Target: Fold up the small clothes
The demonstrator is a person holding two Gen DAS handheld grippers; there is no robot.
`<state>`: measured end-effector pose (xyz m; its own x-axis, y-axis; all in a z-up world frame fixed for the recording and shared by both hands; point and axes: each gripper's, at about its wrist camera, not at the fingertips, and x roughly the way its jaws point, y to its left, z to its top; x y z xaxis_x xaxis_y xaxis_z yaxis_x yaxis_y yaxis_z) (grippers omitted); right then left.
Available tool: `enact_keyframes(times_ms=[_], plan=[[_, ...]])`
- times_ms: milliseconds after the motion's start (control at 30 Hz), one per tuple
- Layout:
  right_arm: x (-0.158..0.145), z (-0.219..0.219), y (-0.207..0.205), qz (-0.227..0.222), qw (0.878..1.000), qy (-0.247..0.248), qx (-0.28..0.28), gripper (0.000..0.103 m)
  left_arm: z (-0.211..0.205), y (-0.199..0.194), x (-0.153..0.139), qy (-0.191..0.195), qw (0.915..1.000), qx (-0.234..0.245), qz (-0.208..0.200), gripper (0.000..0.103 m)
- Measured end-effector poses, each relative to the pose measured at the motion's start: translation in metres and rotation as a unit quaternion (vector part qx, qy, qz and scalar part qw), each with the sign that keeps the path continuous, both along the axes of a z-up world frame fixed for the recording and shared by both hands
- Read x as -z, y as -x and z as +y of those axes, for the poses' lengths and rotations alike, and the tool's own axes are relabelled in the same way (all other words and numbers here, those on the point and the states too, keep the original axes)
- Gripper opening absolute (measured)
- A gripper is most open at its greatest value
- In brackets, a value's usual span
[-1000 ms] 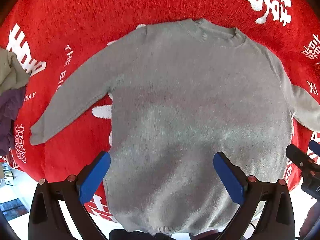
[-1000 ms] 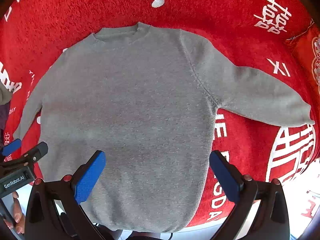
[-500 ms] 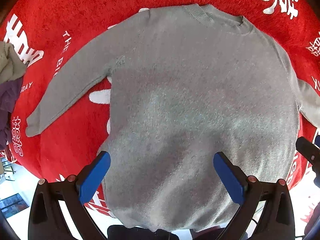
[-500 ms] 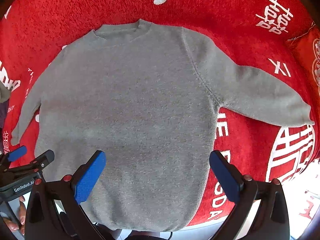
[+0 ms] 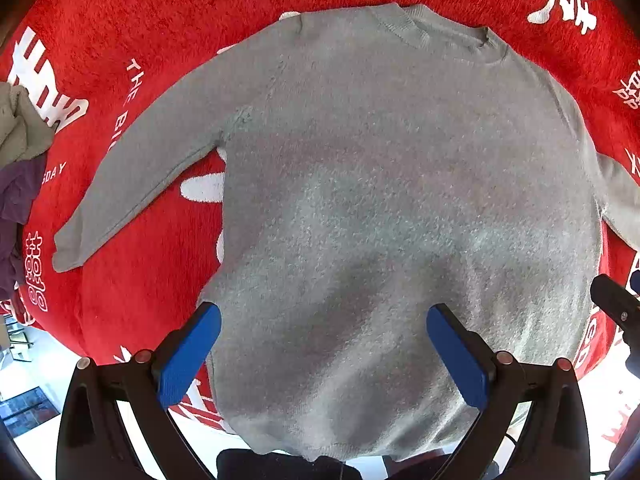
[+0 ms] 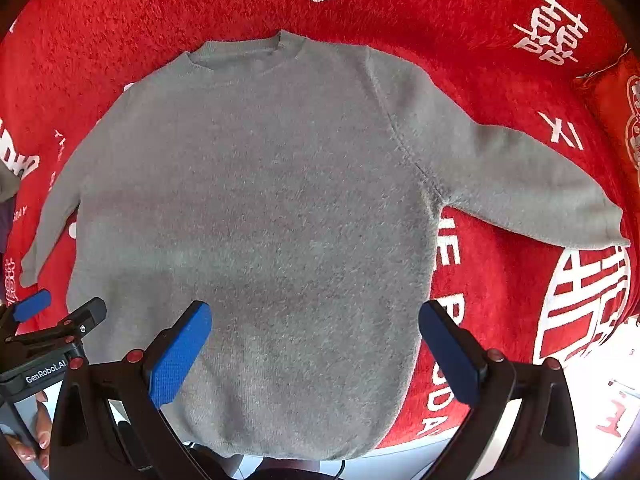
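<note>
Left wrist view: we see a grey sweater [image 5: 392, 208] spread flat, front up, on a red blanket [image 5: 132, 308] printed with white characters and lettering. Its neckline points toward the blanket's far edge and its hem lies at the near edge. One sleeve [image 5: 136, 172] angles out toward the blanket's left edge, the other sleeve [image 6: 516, 184] toward the right edge. Our left gripper [image 5: 323, 354] hangs over the hem area with its blue-padded jaws spread wide, gripping nothing. In the right wrist view, our right gripper [image 6: 316, 354] likewise sits above the lower body of the sweater, jaws spread wide apart and empty. At the blanket's left edge lies a heap of other clothes [image 5: 18, 168], grey-green and purple. A red cushion [image 6: 618, 116] sits at the blanket's right edge.
</note>
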<state>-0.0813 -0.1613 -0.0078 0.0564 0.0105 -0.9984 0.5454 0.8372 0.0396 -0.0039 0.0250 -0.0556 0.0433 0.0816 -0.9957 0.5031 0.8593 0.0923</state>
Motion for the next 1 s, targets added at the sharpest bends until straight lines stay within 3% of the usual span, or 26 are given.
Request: enact_keyframes(times_ms=[1000], plan=[[0.004, 0.009, -0.007, 0.006, 1.0, 0.007, -0.004, 0.103, 0.003, -0.013, -0.001, 0.003, 1.0, -0.005, -0.001, 0.103]])
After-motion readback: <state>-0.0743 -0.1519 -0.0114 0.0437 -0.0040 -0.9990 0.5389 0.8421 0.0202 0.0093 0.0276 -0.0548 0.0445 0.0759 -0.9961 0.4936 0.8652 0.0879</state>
